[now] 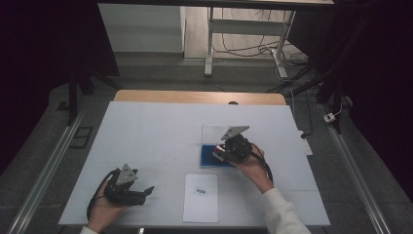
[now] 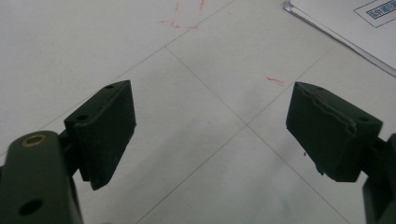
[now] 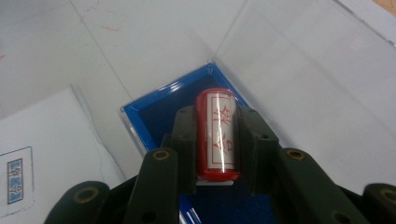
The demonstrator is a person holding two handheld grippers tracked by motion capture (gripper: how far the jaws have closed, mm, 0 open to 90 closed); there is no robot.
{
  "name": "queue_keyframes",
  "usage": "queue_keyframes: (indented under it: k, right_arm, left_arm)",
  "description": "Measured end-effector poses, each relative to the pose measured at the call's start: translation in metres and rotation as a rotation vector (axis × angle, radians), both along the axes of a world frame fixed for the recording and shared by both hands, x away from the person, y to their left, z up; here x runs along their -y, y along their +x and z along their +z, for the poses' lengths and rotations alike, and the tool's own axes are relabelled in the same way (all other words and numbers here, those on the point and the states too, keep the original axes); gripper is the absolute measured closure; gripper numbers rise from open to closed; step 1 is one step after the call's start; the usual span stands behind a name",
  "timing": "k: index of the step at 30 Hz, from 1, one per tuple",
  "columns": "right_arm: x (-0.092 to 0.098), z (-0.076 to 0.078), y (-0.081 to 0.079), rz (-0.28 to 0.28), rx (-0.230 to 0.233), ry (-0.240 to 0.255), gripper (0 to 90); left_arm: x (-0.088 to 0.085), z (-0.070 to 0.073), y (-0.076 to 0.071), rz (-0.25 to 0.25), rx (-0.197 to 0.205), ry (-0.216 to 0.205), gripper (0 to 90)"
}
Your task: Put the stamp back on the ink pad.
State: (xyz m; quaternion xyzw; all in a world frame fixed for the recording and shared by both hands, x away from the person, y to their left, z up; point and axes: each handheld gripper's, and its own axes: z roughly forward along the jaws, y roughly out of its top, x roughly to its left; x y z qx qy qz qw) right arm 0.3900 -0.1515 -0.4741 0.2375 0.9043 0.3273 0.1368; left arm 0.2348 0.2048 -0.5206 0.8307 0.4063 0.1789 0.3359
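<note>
Nearest the person, a white sheet (image 1: pixel 200 198) with a small printed label (image 1: pixel 200 190) lies flat at the front edge of the tabletop (image 1: pixel 146 131). Just left of it the left claw (image 1: pixel 144 192) rests low over the bare surface, its jaws spread wide with nothing between them (the left gripper view shows faint red marks (image 2: pixel 275 80) on the white top beyond them). A corner of the sheet sits off to that claw's right.

Farther in, right of centre, the right claw (image 1: pixel 220 152) is pinching a red stamp (image 3: pixel 216 135), a short cylinder with red characters on its white label, squeezed between both pads. It hangs just over a blue ink pad (image 3: pixel 154 112); I can't tell whether they touch. The pad's clear lid (image 3: pixel 299 70) lies open behind it.
</note>
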Motion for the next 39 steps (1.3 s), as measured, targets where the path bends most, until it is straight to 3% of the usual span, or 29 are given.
queue_keyframes:
  k: [11, 13, 18, 22, 28, 39]
  right_arm:
    - [-0.001, -0.006, 0.001, -0.005, -0.008, -0.009, 68.3]
    - [-0.001, -0.006, 0.001, -0.004, -0.002, -0.005, 62.0]
    - [0.004, -0.003, -0.002, -0.018, -0.014, 0.080, 47.2]
    - [0.012, 0.000, -0.009, -0.027, 0.016, 0.125, 41.7]
    - [0.026, 0.004, -0.021, -0.036, 0.064, 0.145, 40.1]
    - [0.061, 0.005, -0.044, -0.070, 0.093, 0.184, 40.0]
  left_arm:
    - [0.000, 0.000, 0.000, 0.002, 0.000, 0.001, 15.9]
    - [0.000, 0.000, 0.000, 0.003, 0.001, -0.001, 15.9]
    - [-0.001, 0.000, 0.000, 0.005, 0.000, -0.003, 15.9]
    - [-0.001, 0.000, 0.000, 0.002, 0.000, -0.004, 15.9]
    - [-0.002, 0.000, -0.001, 0.003, 0.003, -0.012, 15.8]
    - [-0.001, 0.001, -0.001, 0.003, 0.002, -0.029, 15.7]
